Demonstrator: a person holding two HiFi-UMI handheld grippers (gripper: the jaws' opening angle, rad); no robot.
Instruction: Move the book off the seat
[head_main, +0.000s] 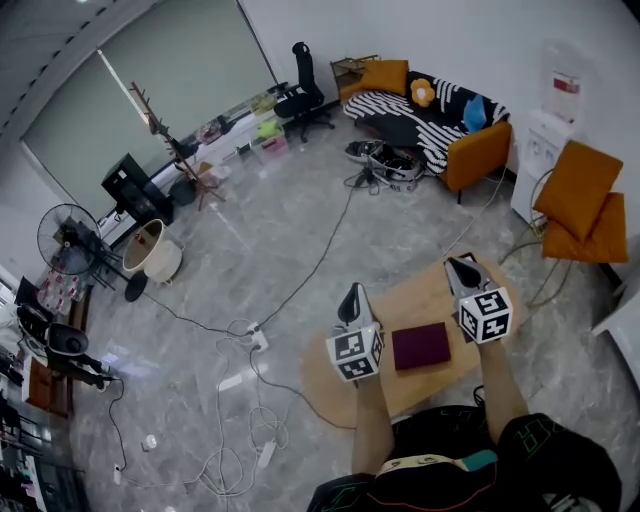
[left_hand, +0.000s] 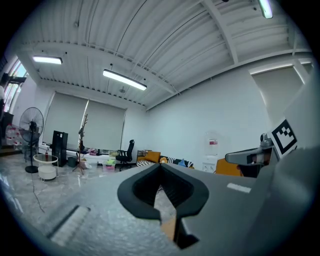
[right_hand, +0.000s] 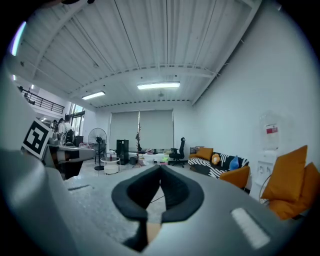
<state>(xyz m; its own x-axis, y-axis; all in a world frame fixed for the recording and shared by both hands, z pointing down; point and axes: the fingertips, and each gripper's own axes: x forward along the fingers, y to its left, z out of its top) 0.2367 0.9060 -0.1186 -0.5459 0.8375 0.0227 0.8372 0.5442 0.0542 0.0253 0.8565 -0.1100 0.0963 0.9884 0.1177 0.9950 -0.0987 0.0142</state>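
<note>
Maroon book (head_main: 421, 346) lies flat on a round pale-wood seat (head_main: 415, 296), below and between the two raised tools, touching neither; the left tool (head_main: 352, 291) and right tool (head_main: 453, 263) each have their jaws closed together on nothing, pointing across the grey floor (head_main: 280, 250).

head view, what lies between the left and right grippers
In the head view, the dark red book lies flat on the round wooden seat between the left gripper and the right gripper; nothing else sits in that gap.
</note>
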